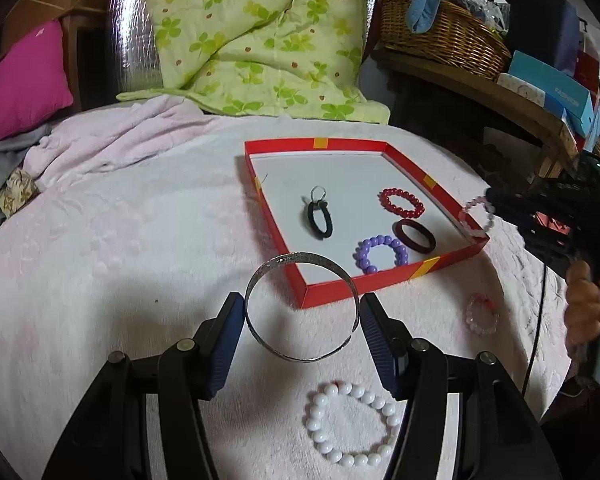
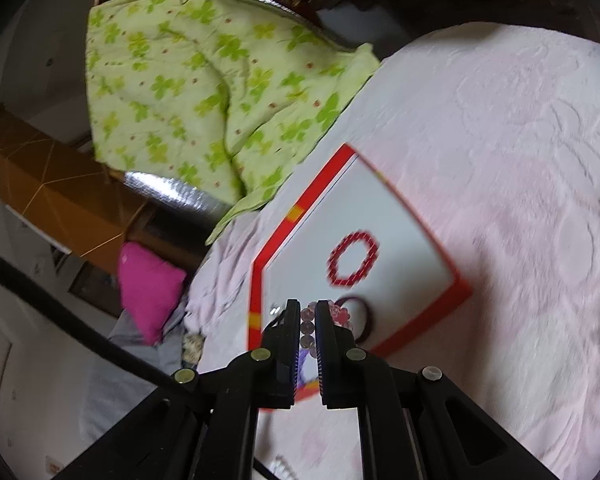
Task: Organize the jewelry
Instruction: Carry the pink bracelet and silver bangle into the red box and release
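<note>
White bead bracelet is lying nearest, on the pink bedspread.

Silver bangle is being gripped by the left hand-held gripper at the red tray's near corner. Pale pink bead bracelet is being clenched by the right hand-held gripper over the tray edge; four pieces are lying inside.

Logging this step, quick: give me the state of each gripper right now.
Left gripper: closed on the silver bangle, held above the blanket.
Right gripper: shut on the clear pink bead bracelet, over the red tray.
</note>
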Available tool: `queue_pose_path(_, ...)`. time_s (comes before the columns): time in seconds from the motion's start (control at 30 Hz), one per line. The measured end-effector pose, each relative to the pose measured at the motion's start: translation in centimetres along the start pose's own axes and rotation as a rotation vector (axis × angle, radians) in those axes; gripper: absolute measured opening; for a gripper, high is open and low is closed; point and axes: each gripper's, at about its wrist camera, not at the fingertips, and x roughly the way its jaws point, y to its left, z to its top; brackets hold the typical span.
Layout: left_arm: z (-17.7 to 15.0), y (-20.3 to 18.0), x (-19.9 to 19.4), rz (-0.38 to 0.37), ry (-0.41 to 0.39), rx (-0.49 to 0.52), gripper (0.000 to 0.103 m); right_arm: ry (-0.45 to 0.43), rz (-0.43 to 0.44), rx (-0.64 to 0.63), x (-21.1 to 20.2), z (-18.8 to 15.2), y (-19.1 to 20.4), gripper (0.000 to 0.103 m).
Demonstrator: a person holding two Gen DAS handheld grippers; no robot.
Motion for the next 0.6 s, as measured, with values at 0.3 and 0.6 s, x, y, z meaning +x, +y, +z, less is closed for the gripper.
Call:
queue_pose_path(0.3, 0.4, -0.9, -0.2, -0.009, -0.068, 0.06, 0.061, 0.047, -0.077, 0.047, 3.5, 1.6, -1.2, 0.008)
queue_pose_path(0.6, 0.2, -2.4, 0.2, -0.022, -0.082, 0.107, 0.061, 0.036, -0.118, 0.052, 4.1, 2.1, -1.7, 0.008)
